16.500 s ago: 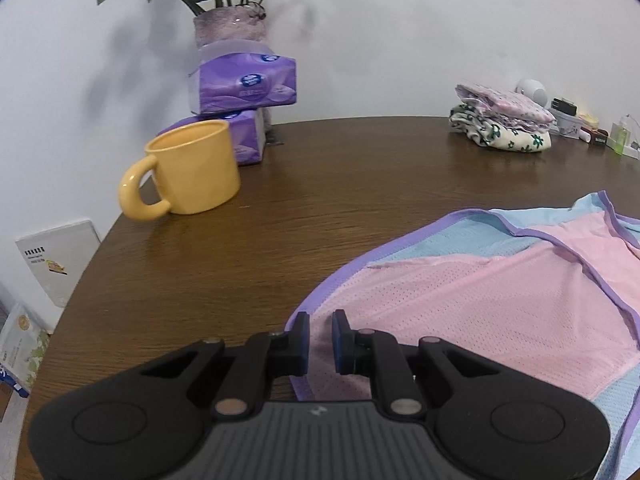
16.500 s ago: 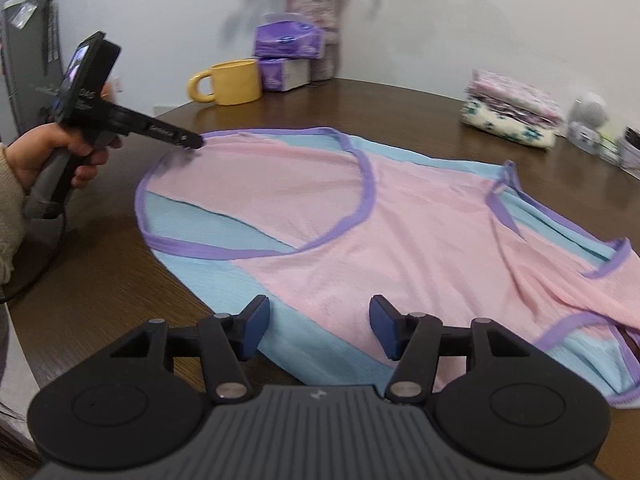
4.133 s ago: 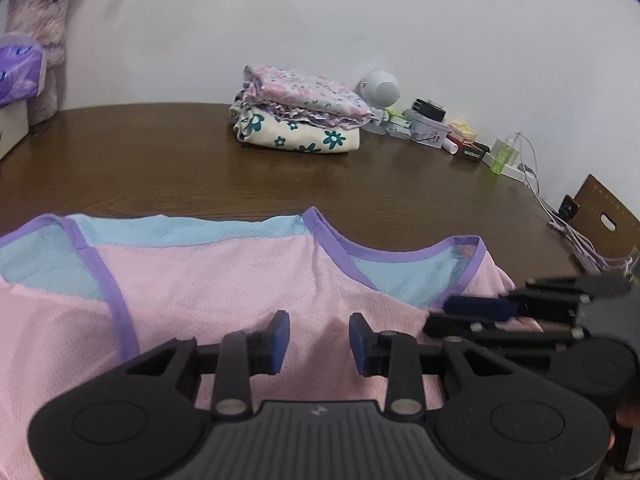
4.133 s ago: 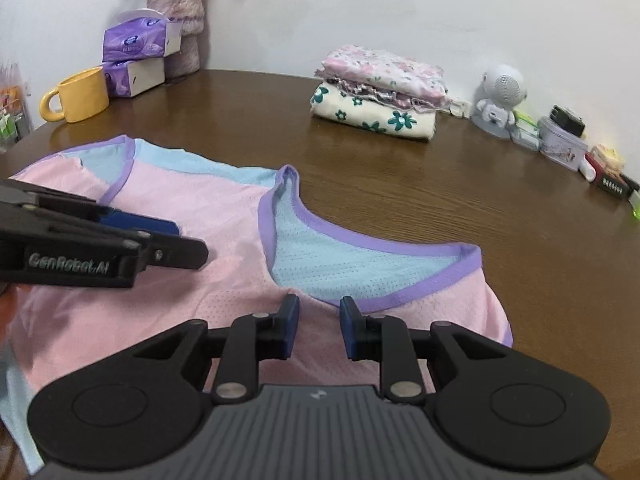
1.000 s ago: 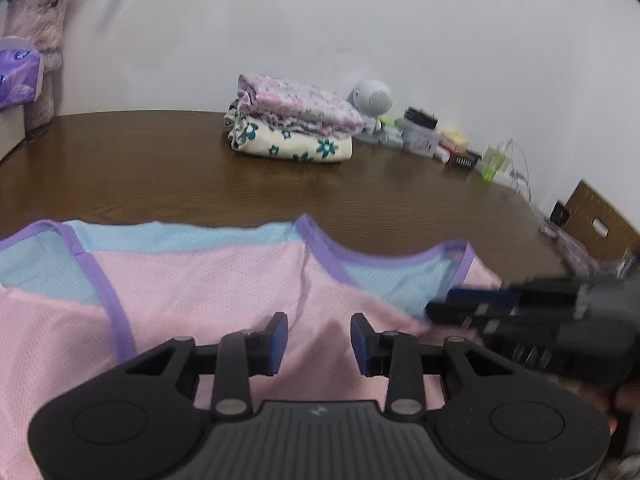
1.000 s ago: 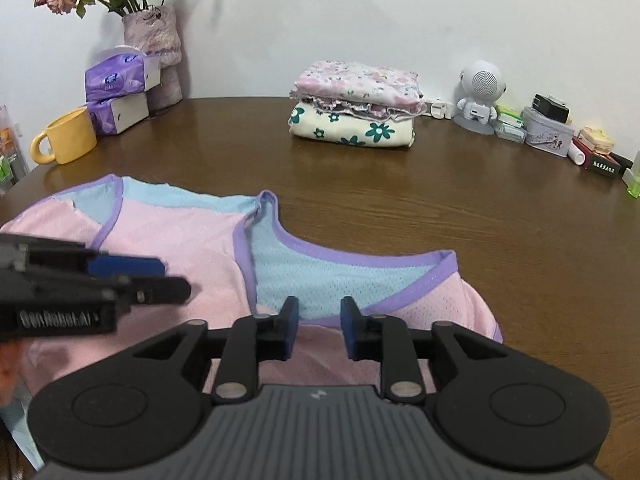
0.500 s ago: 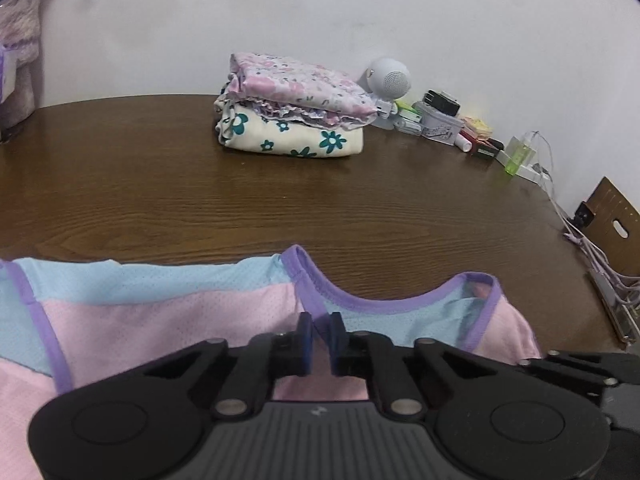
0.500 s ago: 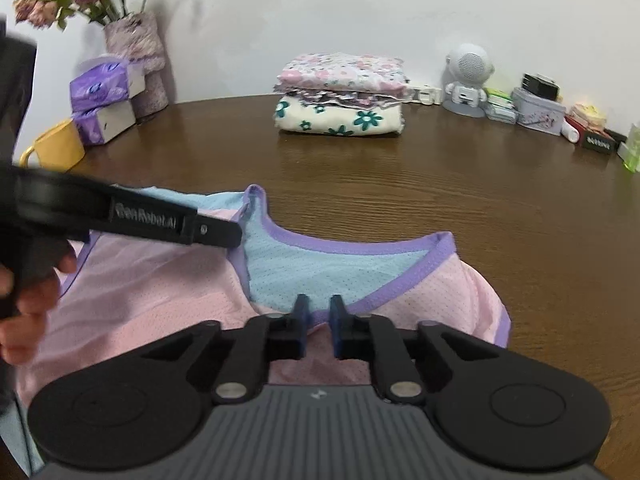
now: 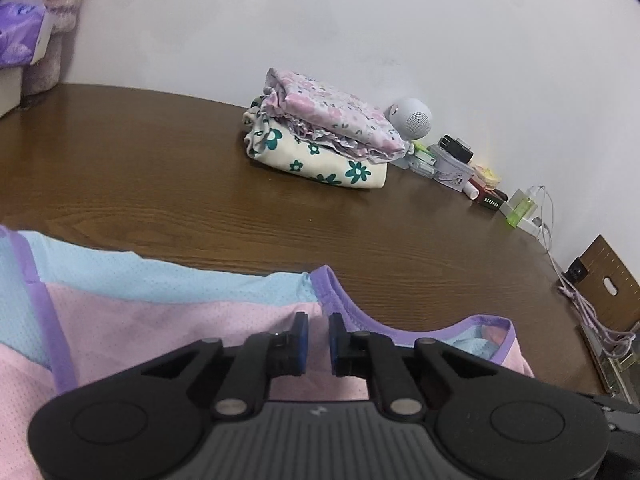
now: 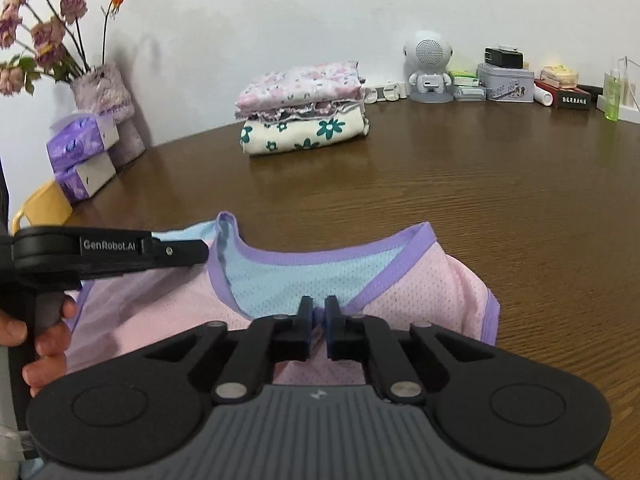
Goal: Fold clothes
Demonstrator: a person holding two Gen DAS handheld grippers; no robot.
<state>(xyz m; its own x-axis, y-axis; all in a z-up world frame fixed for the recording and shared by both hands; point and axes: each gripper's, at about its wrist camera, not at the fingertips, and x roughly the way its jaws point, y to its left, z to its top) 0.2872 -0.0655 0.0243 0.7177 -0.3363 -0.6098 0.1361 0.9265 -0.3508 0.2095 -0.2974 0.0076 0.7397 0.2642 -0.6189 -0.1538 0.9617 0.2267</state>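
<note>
A pink and blue mesh top (image 9: pixel 160 320) with purple trim lies on the brown table (image 9: pixel 160 184), its neckline (image 10: pixel 320 268) facing the wall. My left gripper (image 9: pixel 318 340) is shut on the pink cloth just beside the neckline's left corner. From the right wrist view the left gripper (image 10: pixel 200 254) shows side-on, held in a hand (image 10: pixel 44 344), with the cloth pulled up at its tip. My right gripper (image 10: pixel 319 316) is shut on the purple trim at the lowest point of the neckline. The right shoulder (image 10: pixel 460 280) bulges up off the table.
A stack of folded floral clothes (image 10: pixel 304 120) sits at the back of the table. A white speaker figure (image 10: pixel 430 64), tins and small bottles (image 10: pixel 508 80) line the wall. Tissue packs (image 10: pixel 82 148), a flower vase (image 10: pixel 106 96) and a yellow mug (image 10: pixel 42 204) stand left. Cables (image 9: pixel 592 312) trail at the right edge.
One second ago both grippers stood open over the top. Both have since shut on the cloth at the neckline, and the neckline now stands raised.
</note>
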